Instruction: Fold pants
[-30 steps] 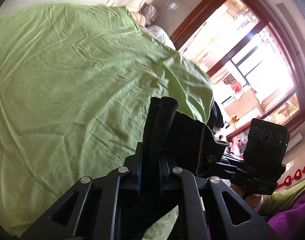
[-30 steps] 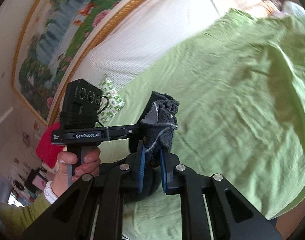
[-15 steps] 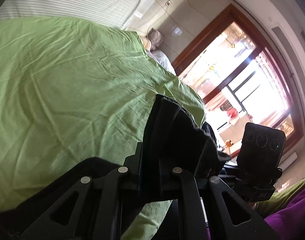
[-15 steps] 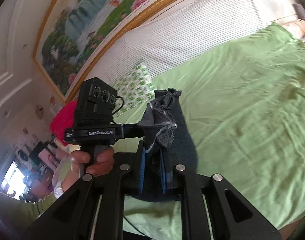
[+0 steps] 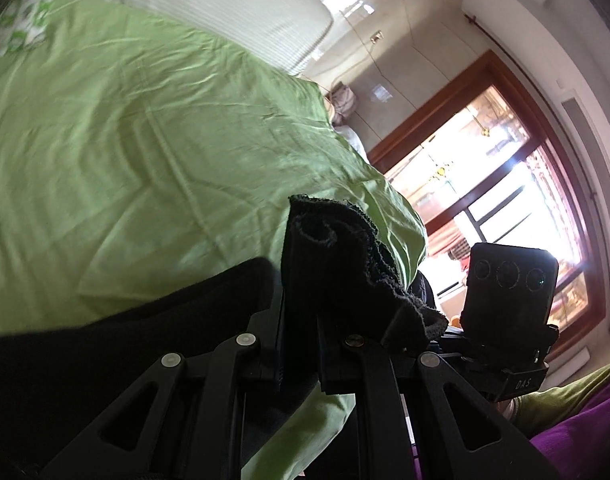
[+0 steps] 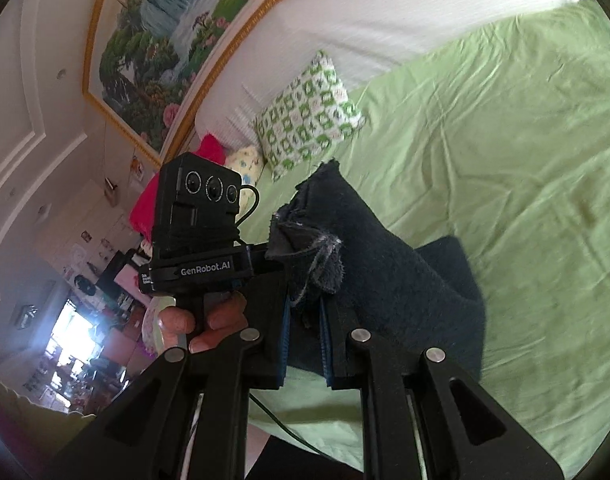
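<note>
While both my pairs of fingers stay pinched nearly closed on the dark pants (image 6: 369, 256), I hold a frayed hem edge in the left gripper (image 5: 301, 344) and another in the right gripper (image 6: 305, 344). From there the cloth drapes down onto the green bed sheet (image 5: 145, 152), near a patterned pillow (image 6: 309, 116).

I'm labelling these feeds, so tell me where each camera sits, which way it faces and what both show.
Left wrist: on the left gripper, looking along its jaws, shut on the dark pants, across the green bedsheet toward a window; the right gripper shows.
Right wrist: on the right gripper, jaws shut on the pants, facing a patterned pillow and painting; the left gripper and hand show.
Shared: pants, bedsheet, pillow, white headboard.
</note>
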Tool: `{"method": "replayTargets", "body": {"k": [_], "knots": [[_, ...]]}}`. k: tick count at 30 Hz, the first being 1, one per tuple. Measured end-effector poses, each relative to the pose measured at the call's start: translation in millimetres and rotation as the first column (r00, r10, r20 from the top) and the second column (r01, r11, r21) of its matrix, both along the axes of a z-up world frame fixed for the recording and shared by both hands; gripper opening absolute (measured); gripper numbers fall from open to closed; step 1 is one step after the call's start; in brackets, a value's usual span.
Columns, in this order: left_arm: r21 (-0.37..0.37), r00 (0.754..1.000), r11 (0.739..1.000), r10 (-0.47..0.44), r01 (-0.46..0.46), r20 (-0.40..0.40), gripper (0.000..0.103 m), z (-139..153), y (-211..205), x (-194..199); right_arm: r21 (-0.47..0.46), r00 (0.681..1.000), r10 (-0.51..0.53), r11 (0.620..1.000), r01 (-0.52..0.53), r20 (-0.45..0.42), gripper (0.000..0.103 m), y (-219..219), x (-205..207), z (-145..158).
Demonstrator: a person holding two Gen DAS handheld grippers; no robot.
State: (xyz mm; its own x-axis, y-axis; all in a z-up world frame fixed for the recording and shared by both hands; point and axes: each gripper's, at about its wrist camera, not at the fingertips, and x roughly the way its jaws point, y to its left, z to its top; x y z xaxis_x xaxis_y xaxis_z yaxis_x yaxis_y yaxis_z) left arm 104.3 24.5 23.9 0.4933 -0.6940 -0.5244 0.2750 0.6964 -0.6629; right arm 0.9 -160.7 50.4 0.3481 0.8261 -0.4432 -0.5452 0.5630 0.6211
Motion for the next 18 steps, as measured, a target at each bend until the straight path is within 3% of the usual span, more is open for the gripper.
{"method": "replayTargets", "body": {"k": [18], "knots": [[0.021,0.978,0.986,0.164,-0.162,-0.130,0.008,-55.3,57.6,-26.7,-0.055,0.983,0.108,0.992,-0.117,-0.147,0.015,51.5,24.0,-60.0]]}}
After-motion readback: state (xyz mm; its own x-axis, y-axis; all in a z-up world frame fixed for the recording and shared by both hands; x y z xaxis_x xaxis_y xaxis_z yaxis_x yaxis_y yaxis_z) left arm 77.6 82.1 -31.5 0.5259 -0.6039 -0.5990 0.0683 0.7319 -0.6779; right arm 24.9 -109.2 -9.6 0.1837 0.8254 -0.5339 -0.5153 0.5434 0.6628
